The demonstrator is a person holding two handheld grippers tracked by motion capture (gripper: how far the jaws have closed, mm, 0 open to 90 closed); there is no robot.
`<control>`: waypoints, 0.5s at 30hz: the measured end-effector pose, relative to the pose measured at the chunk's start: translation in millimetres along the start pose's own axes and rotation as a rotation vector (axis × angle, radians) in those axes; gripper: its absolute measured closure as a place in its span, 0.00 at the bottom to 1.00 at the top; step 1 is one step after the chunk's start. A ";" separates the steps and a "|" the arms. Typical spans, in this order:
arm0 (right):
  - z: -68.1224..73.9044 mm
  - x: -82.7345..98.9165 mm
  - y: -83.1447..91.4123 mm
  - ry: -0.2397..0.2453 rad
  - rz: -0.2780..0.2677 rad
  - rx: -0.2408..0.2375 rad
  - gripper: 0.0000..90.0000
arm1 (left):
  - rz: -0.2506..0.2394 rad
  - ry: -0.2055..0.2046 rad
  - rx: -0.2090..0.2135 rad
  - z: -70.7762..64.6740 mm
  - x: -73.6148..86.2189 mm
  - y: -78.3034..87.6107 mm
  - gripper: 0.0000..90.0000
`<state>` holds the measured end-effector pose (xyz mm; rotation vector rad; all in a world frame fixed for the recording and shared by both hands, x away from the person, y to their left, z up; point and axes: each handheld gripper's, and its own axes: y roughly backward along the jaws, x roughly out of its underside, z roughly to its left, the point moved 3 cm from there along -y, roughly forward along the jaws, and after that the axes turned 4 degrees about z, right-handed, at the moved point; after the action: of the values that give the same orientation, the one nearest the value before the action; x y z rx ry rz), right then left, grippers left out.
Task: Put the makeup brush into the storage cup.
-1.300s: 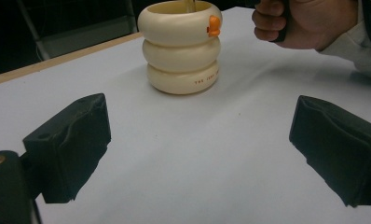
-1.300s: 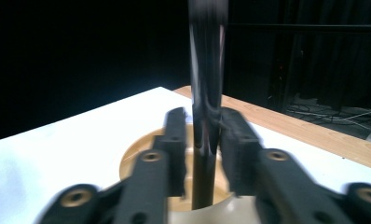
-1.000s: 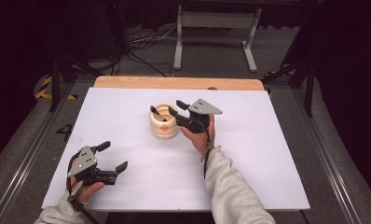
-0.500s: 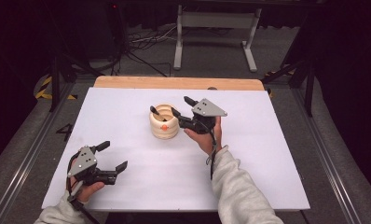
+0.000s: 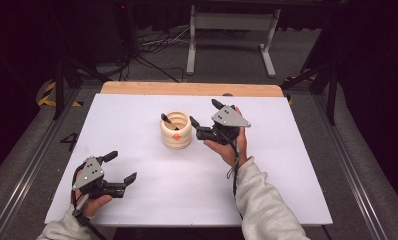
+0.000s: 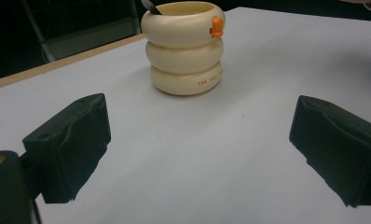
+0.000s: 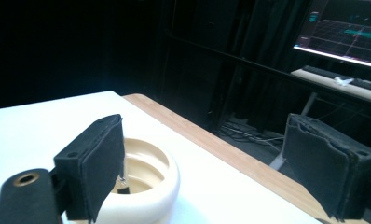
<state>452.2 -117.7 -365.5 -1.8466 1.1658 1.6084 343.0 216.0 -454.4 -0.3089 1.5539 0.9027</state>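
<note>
Cup (image 5: 176,131) mid-table (image 5: 137,200), far from edges; right tool (image 5: 204,118) just beside it, left tool (image 5: 121,166) near front edge, both gaping, empty.

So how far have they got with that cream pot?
Done, it seems: a dark stick already stands inside the cream pot. In hand: nothing. The right claw, beside the pot, has just been opening, with nothing between its jaws. The left claw sits open near the table's front edge. What's left isn't clear from the pictures; probably just drawing back.
</note>
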 end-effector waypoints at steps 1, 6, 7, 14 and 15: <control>-0.7 -0.2 2.0 -0.001 -0.003 0.000 0.14 | -0.002 0.000 0.001 -0.1 -0.1 0.1 0.07; -4.4 -1.0 9.9 0.013 0.001 0.025 0.11 | 0.000 -0.001 -0.001 -0.2 -0.3 -0.2 0.07; -5.1 -1.3 11.7 0.017 0.000 0.030 0.11 | -0.001 0.000 -0.001 -0.2 -0.3 -0.1 0.06; -6.0 -0.5 21.0 0.036 -0.002 0.042 0.10 | 0.002 -0.005 -0.005 -0.2 -0.3 -0.1 0.06; -6.1 -0.4 22.2 0.036 -0.004 0.043 0.10 | 0.002 -0.006 -0.005 -0.2 -0.2 -0.1 0.06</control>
<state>437.9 -134.6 -359.1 -1.8575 1.2012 1.5418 343.0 215.8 -454.2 -0.3081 1.5470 0.9091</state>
